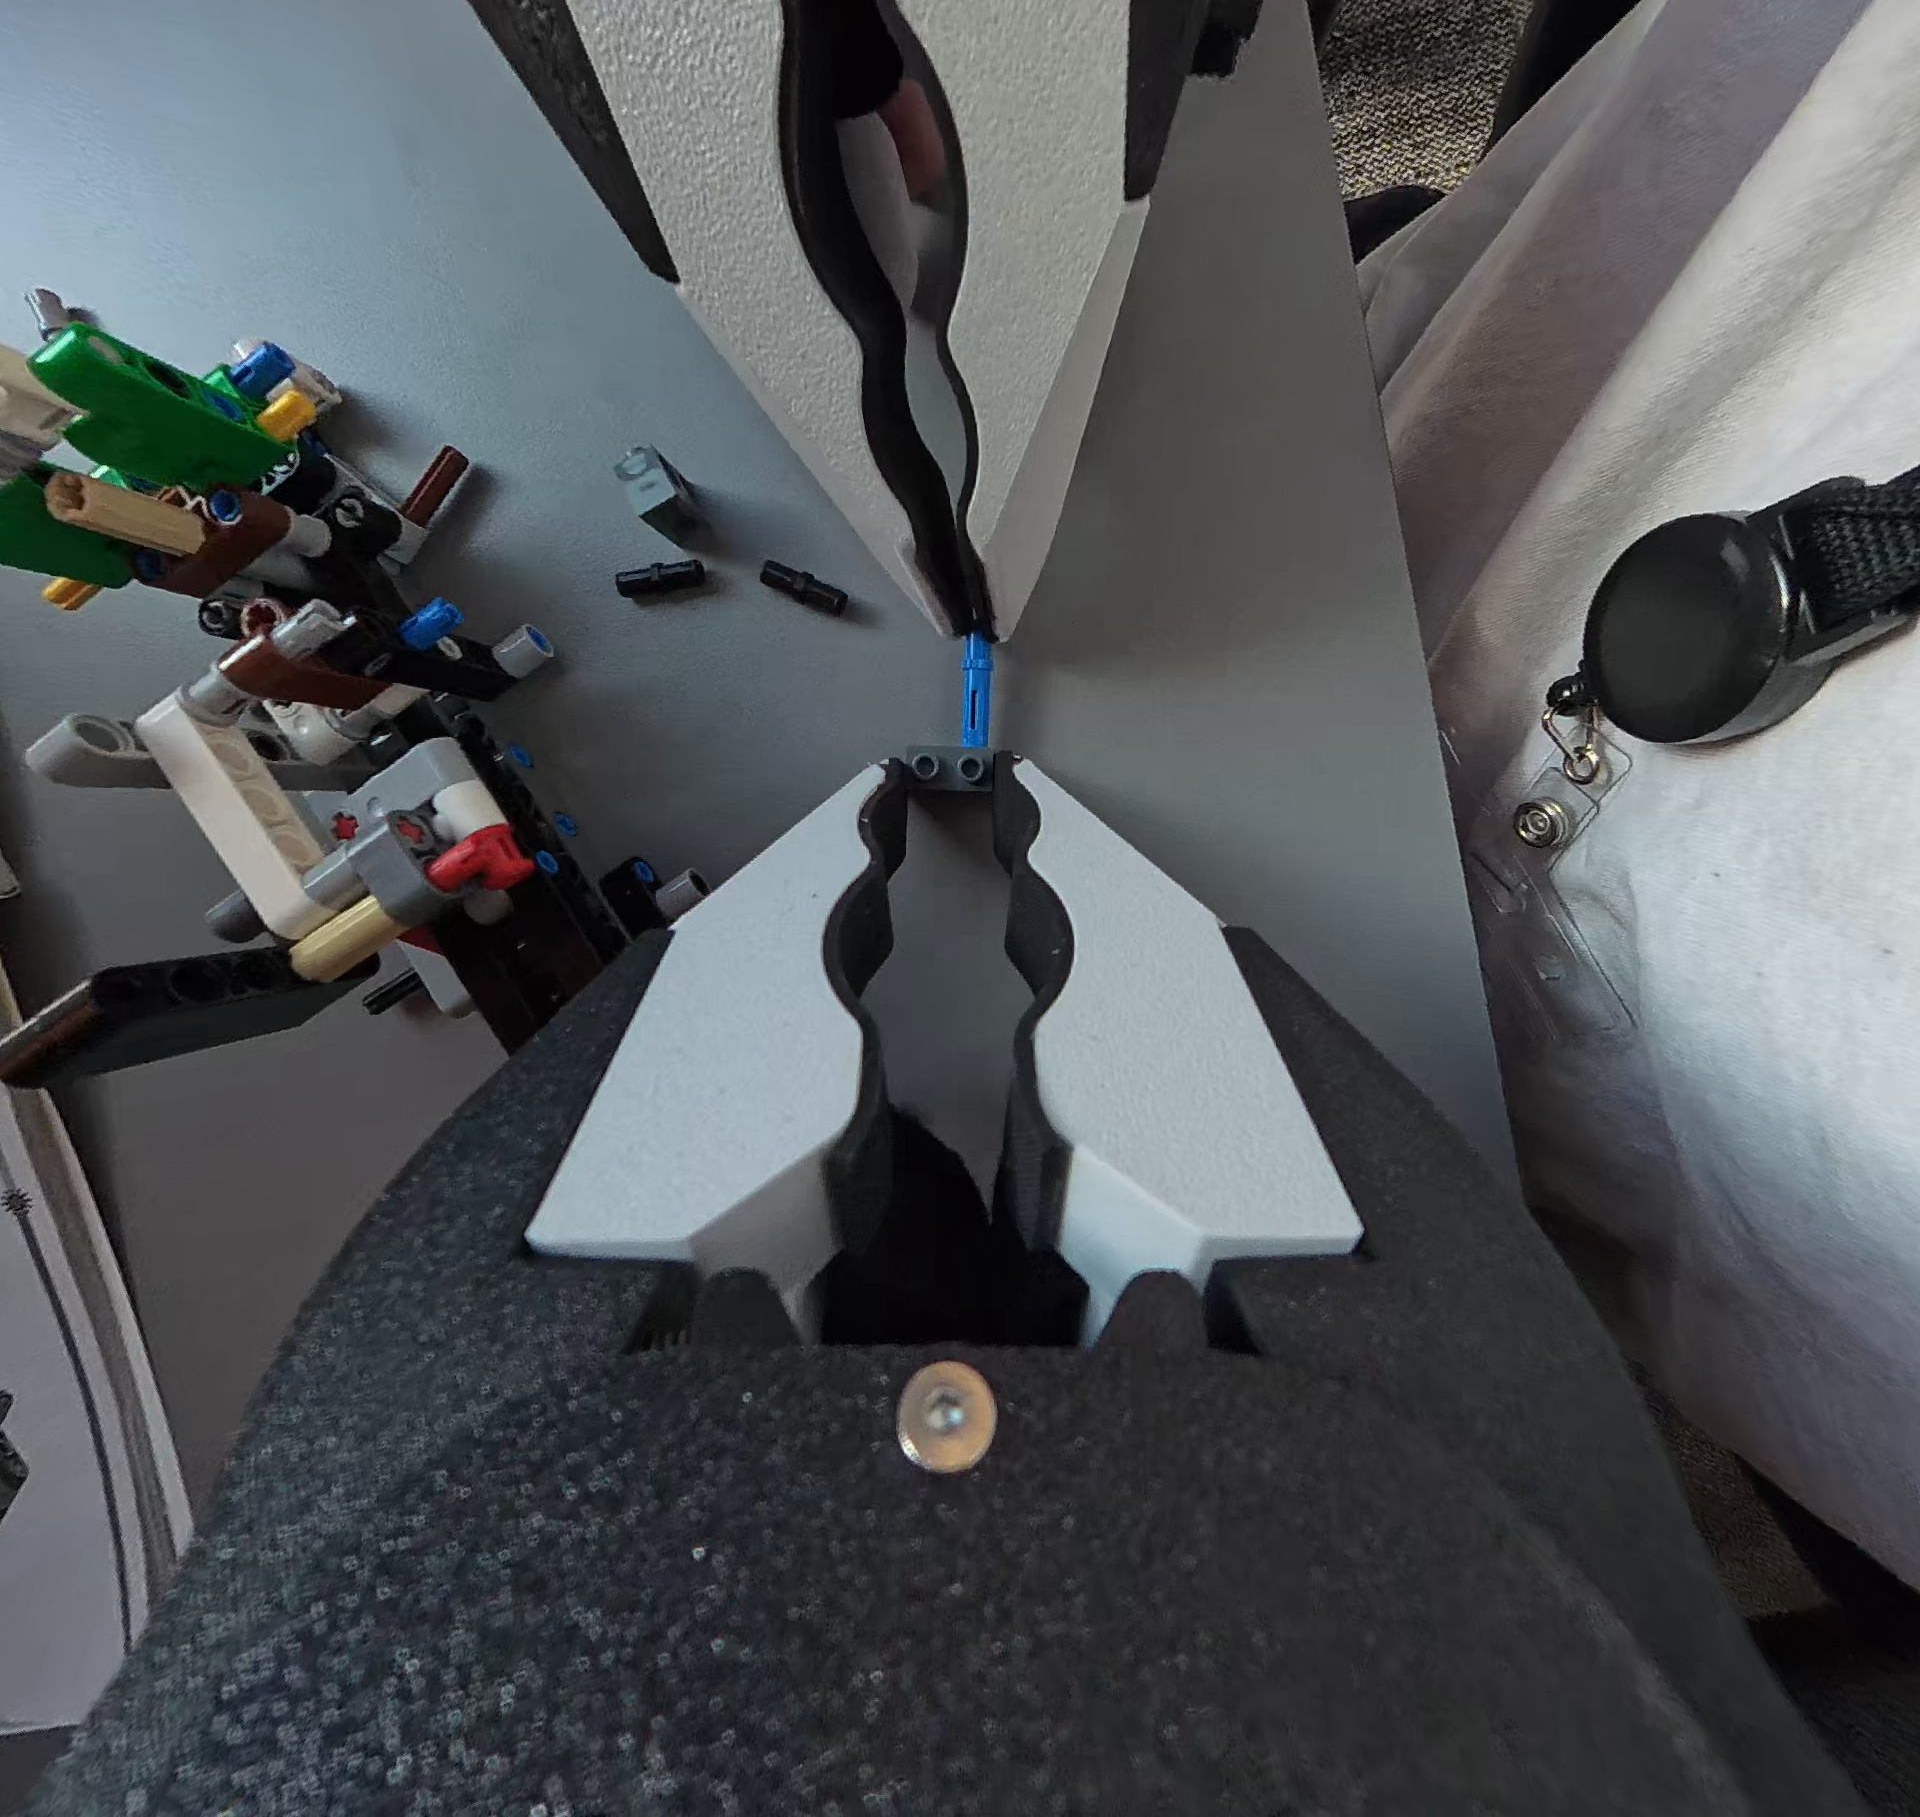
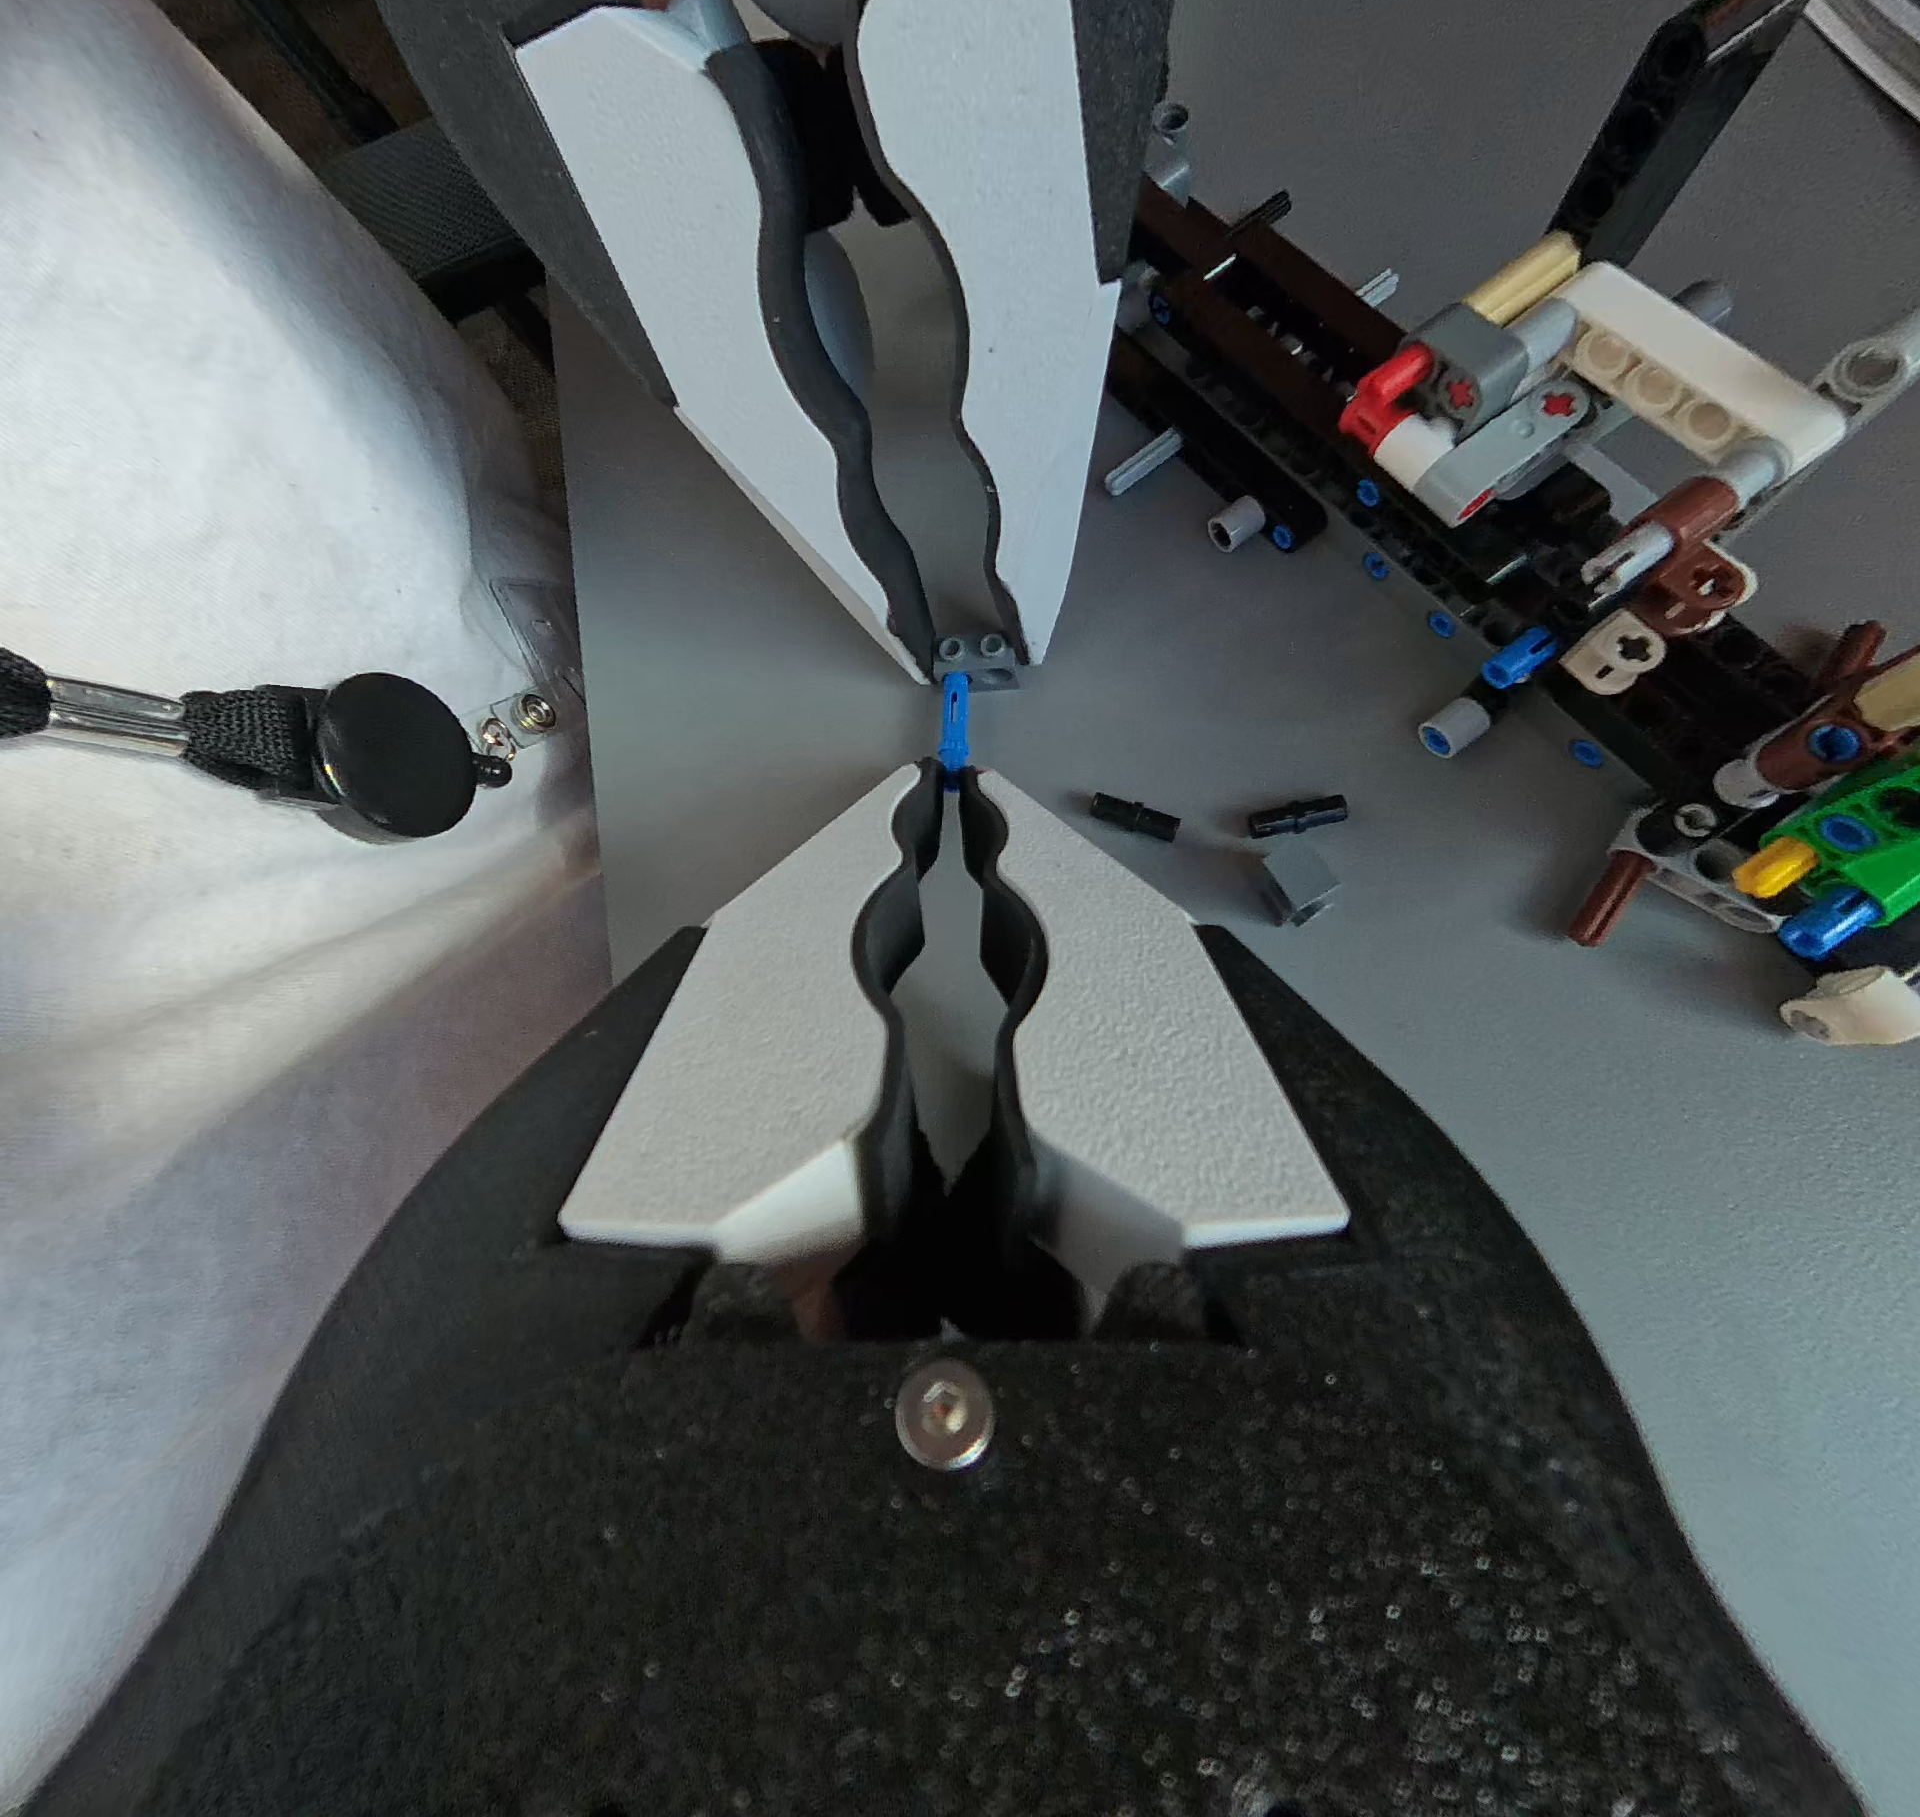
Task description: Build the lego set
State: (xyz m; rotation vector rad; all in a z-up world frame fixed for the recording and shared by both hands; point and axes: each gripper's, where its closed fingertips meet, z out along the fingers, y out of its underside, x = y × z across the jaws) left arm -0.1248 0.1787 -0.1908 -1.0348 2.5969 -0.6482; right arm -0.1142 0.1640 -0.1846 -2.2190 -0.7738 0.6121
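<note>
My left gripper (image 1: pixel 952 770) is shut on a small dark grey brick (image 1: pixel 948 766) with two studs, held at its fingertips above the grey table (image 1: pixel 665 707). My right gripper (image 2: pixel 951 780) is shut on a blue pin (image 2: pixel 952 728) and comes in from the opposite side; it shows in the left wrist view (image 1: pixel 971 624) at the top. The blue pin (image 1: pixel 975 687) points at the grey brick (image 2: pixel 977 664) and its tip sits at a hole in the brick's side. The left gripper also shows in the right wrist view (image 2: pixel 971 655).
Two black pins (image 1: pixel 660 579) (image 1: pixel 802 587) and a loose grey brick (image 1: pixel 657 491) lie on the table. A large multicoloured brick assembly (image 1: pixel 312 728) lies at the left. A person in a white garment (image 1: pixel 1714 832) with a black badge reel (image 1: pixel 1704 655) is at the right.
</note>
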